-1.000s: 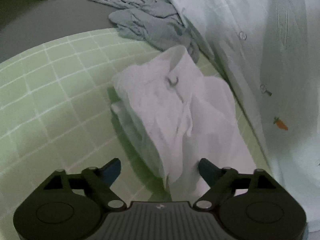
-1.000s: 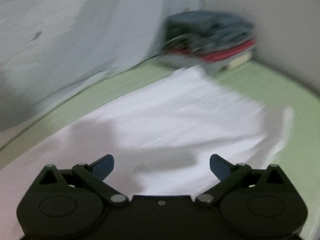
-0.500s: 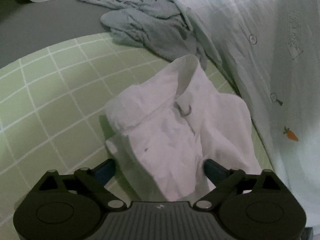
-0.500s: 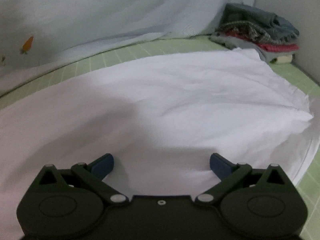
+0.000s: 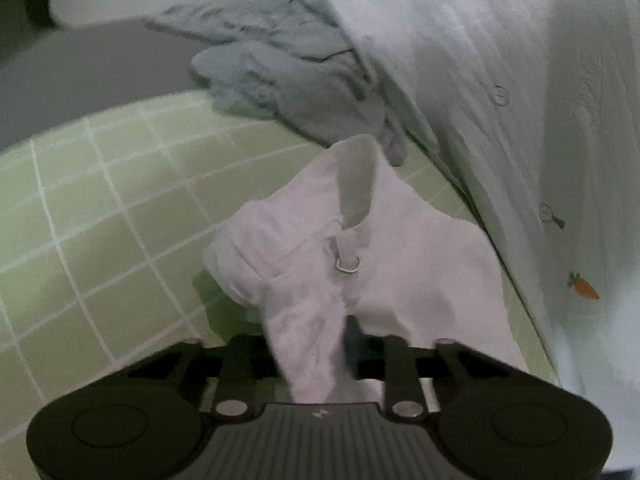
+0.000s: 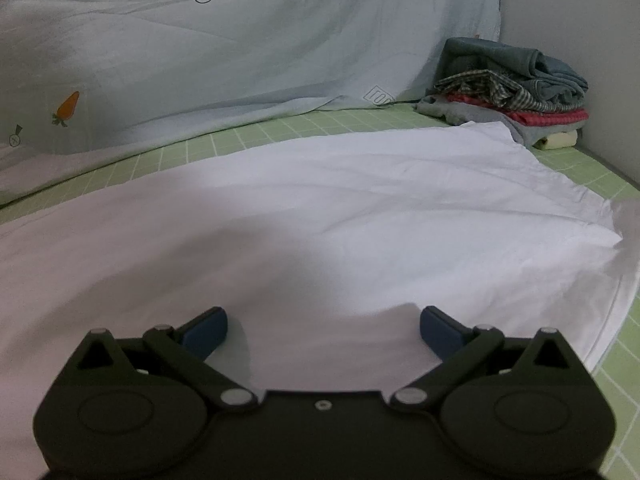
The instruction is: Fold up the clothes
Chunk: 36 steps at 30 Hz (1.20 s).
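Observation:
A white garment point(image 5: 344, 264) with a collar and a small metal ring lies bunched on the green checked sheet point(image 5: 100, 208). My left gripper point(image 5: 308, 348) is shut on a fold of its near edge. In the right wrist view the same white cloth point(image 6: 320, 208) is spread flat and wide across the bed. My right gripper point(image 6: 324, 328) is open just above it, blue fingertips point(image 6: 206, 330) apart, holding nothing.
A pale blue quilt with carrot prints point(image 5: 520, 120) lies along the right side, and it shows at the back in the right wrist view point(image 6: 200, 60). A crumpled grey garment point(image 5: 288, 80) lies beyond the collar. A stack of folded clothes point(image 6: 512, 92) sits in the far corner by the wall.
My left gripper moved forward onto the white garment and closed on its near fold. My right gripper stayed open and settled low over the spread cloth.

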Tool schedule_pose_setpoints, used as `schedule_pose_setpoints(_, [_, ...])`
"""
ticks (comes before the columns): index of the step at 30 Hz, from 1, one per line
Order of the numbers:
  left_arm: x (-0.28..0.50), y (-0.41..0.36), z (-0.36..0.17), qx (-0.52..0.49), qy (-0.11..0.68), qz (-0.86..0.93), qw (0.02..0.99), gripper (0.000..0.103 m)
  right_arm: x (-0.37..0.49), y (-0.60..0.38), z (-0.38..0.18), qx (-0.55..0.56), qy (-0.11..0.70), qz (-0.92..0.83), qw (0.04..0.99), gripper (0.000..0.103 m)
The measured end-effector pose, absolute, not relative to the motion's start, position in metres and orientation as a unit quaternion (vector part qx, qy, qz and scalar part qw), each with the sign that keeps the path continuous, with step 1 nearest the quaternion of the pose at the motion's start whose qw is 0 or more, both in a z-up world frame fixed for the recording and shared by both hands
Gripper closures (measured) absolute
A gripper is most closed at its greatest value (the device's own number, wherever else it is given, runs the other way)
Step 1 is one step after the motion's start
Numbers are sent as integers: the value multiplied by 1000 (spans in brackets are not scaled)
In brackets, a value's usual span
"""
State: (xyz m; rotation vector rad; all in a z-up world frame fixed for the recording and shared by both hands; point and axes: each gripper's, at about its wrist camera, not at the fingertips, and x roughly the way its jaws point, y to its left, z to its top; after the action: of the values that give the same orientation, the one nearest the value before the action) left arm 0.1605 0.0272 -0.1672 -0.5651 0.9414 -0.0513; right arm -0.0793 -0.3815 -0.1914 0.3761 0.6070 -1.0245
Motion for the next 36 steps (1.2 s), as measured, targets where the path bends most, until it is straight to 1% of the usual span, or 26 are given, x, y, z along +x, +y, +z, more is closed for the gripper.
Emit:
schedule_pose_setpoints(2, [157,18,-151,-245,435,-31,866,86,-79,-382,-192,175,285,-480,811,0])
schedule_pose_setpoints(8, [137,-14,-95,-195,378,-94,900,88,-78,-381,-192,173,285,-481,811,0])
schedule_pose_setpoints(14, [100,-82,-52,-116,334,-204,913,89,-79,-382,-192,175,283,-478,813,0])
schedule_pose_setpoints(17, [80,-116,-50,-85,338,-265,899,89,-79,-382,-192,175,282,-477,814,0])
schedule_pose_setpoints(19, [71,-143,-62,-56,376,-303,874,87,-79,-382,-192,176,281,-477,814,0])
schedule_pose_setpoints(20, [66,-156,-68,-41,394,-321,860,80,-79,-382,-192,176,281,-476,814,0])
schedule_pose_setpoints(21, [61,-171,-81,-23,422,-331,844,70,-80,-382,-192,176,281,-476,814,0])
schedule_pose_setpoints(22, [57,-182,-91,-2,445,-340,828,63,-80,-382,-192,176,281,-476,815,0])
schedule_pose_setpoints(23, [53,-194,-101,18,467,-349,812,53,-79,-382,-192,176,281,-476,815,0])
schedule_pose_setpoints(25, [42,-205,-109,55,477,-365,797,50,-79,-382,-192,176,281,-476,815,0])
schedule_pose_setpoints(27, [35,-206,-106,66,468,-372,799,30,-79,-382,-193,175,281,-476,815,0])
schedule_pose_setpoints(29, [36,-200,-100,54,458,-370,807,23,-79,-382,-193,175,282,-477,814,0])
schedule_pose_setpoints(31, [38,-189,-95,46,450,-353,819,23,-78,-382,-192,174,283,-477,814,0])
schedule_pose_setpoints(34, [47,-172,-90,37,443,-304,842,20,-77,-383,-190,176,291,-469,815,0])
schedule_pose_setpoints(36, [59,-155,-93,29,447,-260,855,20,-73,-387,-184,182,322,-433,822,0])
